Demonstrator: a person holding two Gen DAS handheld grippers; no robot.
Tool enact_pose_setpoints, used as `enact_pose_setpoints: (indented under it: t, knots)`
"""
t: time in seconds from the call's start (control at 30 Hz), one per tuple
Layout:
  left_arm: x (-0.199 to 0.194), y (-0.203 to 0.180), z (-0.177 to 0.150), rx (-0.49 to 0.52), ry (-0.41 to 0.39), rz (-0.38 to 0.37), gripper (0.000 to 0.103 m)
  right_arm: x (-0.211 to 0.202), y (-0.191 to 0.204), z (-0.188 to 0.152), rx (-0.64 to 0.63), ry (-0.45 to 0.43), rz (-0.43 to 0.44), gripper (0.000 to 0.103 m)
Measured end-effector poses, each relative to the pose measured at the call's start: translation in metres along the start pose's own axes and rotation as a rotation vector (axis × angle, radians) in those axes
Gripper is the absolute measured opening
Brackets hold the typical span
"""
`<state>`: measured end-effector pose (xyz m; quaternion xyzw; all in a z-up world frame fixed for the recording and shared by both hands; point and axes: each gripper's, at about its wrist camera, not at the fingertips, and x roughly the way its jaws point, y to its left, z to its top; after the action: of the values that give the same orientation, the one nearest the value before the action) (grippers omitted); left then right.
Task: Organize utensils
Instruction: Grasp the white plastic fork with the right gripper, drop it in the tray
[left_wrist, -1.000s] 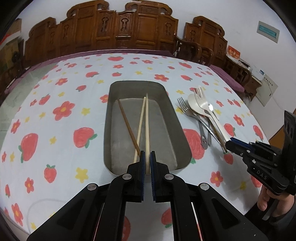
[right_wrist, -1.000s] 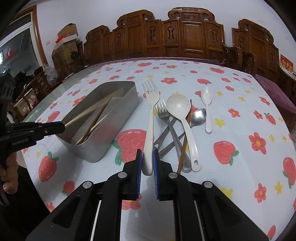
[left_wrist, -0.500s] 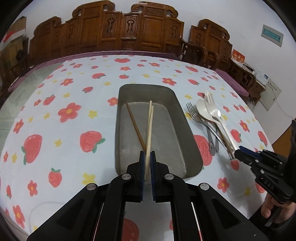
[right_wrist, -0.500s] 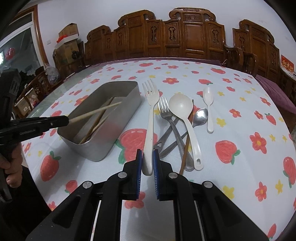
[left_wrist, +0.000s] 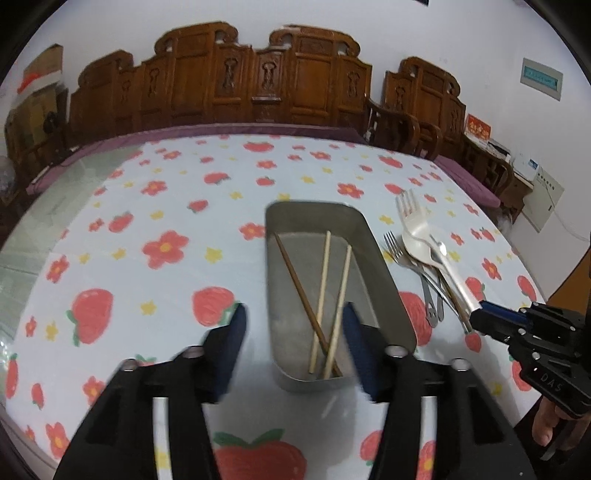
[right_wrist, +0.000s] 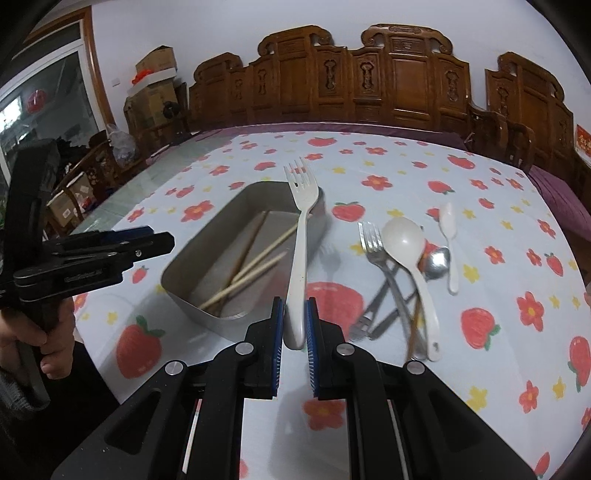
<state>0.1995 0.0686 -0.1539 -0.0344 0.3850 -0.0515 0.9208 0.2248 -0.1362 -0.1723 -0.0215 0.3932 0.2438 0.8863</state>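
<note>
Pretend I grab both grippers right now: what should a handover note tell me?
Left gripper: open, empty, above the tin's near end.
Right gripper: shut on the white fork, lifted, its head over the tin.
Done: three chopsticks lie in the tin.
Left: drop the fork in, then move the pile of metal fork, spoons and other pieces on the cloth right of the tin.

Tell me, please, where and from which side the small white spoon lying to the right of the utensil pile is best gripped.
Grip the small white spoon by its slim handle near the end closest to the camera, coming from above with the fingers across its width. It lies flat on the tablecloth, apart from the big white spoon and the metal spoon, so the handle's right side is free.
</note>
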Motion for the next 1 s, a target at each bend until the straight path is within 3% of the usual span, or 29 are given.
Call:
enact_pose_setpoints:
  t: [0.2, 0.37, 0.73, 1.0]
  knots:
    - [-0.019, 0.014, 0.006, 0.001, -0.050, 0.026, 0.083, 0.009, 0.016, 0.015, -0.013, 0.018, 0.012, 0.013]
    - [-0.030, 0.026, 0.009, -0.001, -0.077, 0.046, 0.092, 0.025, 0.028, 0.026, -0.028, 0.055, 0.017, 0.013]
    - [-0.034, 0.038, 0.009, -0.003, -0.083, 0.066, 0.093, 0.078, 0.039, 0.039, 0.022, 0.172, 0.031, 0.014]
    - [-0.034, 0.039, 0.009, -0.006, -0.084, 0.061, 0.093, 0.104, 0.043, 0.049, 0.042, 0.210, 0.022, 0.015]
